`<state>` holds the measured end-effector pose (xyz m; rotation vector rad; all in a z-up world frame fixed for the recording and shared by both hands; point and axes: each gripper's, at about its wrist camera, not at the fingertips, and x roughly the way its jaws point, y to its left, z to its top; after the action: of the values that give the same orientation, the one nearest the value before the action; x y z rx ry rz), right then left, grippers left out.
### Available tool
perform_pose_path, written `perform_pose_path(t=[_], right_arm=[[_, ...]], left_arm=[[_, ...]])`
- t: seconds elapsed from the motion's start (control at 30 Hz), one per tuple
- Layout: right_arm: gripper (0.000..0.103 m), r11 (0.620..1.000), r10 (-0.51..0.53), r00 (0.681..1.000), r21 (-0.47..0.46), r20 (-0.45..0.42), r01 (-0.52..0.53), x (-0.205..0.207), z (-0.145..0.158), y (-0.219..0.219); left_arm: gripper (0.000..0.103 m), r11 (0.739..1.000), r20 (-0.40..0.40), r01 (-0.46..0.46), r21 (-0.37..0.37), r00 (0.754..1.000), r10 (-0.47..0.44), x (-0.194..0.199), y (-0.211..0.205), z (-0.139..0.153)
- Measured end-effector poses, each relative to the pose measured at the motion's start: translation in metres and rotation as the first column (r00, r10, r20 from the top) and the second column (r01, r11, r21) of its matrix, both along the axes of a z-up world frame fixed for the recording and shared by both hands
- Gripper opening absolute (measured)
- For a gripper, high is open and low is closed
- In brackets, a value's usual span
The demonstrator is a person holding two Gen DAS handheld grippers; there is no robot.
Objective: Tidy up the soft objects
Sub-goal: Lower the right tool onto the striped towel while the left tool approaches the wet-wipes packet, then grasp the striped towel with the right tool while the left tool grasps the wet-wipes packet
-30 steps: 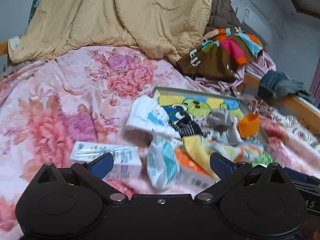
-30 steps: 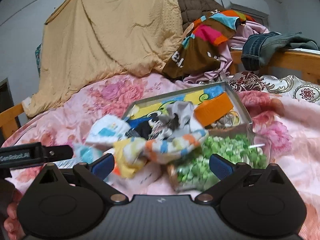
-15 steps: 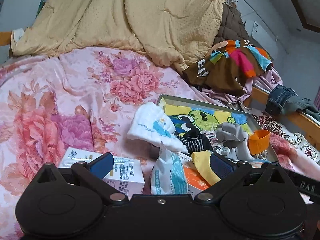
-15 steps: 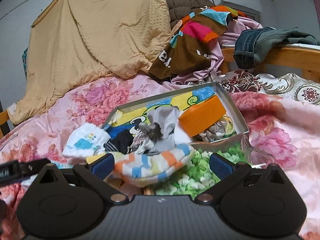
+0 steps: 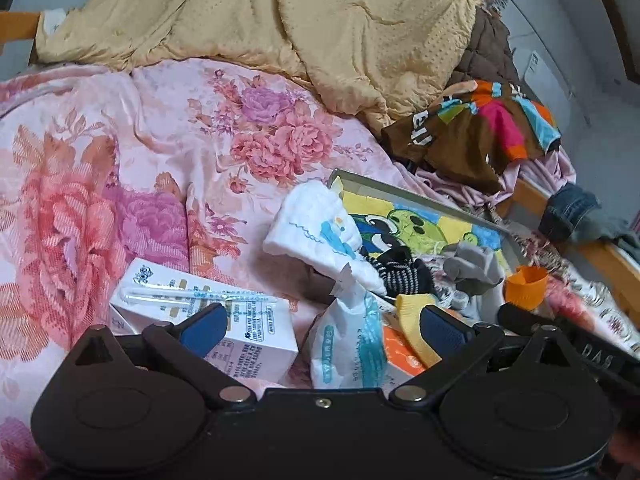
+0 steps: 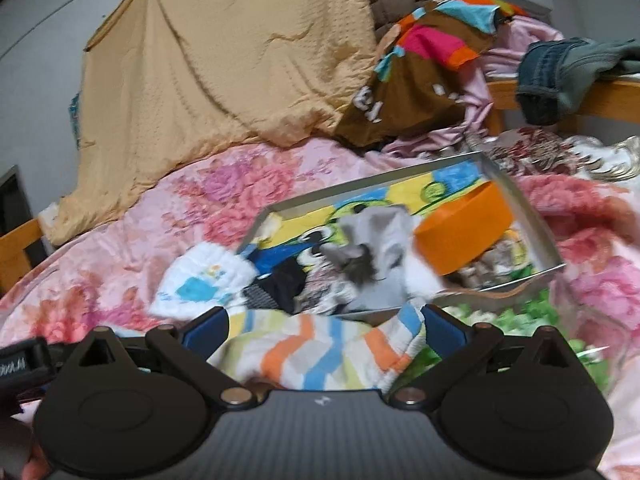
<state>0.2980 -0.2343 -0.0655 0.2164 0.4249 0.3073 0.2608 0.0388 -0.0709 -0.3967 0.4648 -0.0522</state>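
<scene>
A shallow tray with a cartoon-print bottom lies on the pink floral bed; it also shows in the left wrist view. In it are a grey sock, a black striped sock and an orange cup. A white cloth drapes over the tray's near left corner. My right gripper is open, with a striped multicolour sock lying between its fingers. My left gripper is open above a white tissue pack and a white carton.
A tan quilt is heaped at the back. A brown multicolour garment and jeans lie by the wooden bed rail. A bag of green pieces sits in front of the tray. An orange packet lies under the tissue pack.
Both grippers have moved forward and down towards the pile. The striped sock now lies between the right fingers. The left view has tilted down onto the carton and tissue pack.
</scene>
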Motion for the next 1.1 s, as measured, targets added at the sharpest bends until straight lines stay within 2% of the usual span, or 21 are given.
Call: perform_pose_path(t=[0.17,0.4,0.57,0.67,0.87,1.1], right_arm=[[0.102,1.0,0.015,1.0,-0.01,-0.007,-0.015,0.0,-0.003,0.009],[0.103,0.998,0.023,1.0,-0.064,0.007,-0.022,-0.002,-0.008,0.028],[0.102,0.978,0.007,1.0,-0.206,0.0,-0.007,-0.002,-0.016,0.053],[0.102,0.965,-0.027,1.0,-0.259,0.006,0.027,-0.004,-0.022,0.063],[0.101,0.973,-0.055,0.998,-0.222,0.031,0.06,-0.015,-0.024,0.061],[0.094,0.988,-0.047,0.998,-0.148,0.039,0.052,-0.019,-0.022,0.049]], left_arm=[[0.101,0.996,0.029,0.006,-0.085,1.0,-0.003,-0.002,0.007,0.0],[0.093,0.994,0.032,0.019,-0.109,0.999,-0.016,0.0,0.007,-0.005],[0.088,0.988,0.035,0.021,-0.15,0.999,-0.016,-0.001,0.01,-0.008],[0.082,0.984,0.041,0.025,-0.174,0.999,-0.018,-0.001,0.012,-0.009],[0.077,0.976,0.059,0.053,-0.211,0.997,-0.041,0.0,0.014,-0.013],[0.07,0.984,0.062,0.103,-0.145,0.994,-0.094,0.005,0.005,-0.016]])
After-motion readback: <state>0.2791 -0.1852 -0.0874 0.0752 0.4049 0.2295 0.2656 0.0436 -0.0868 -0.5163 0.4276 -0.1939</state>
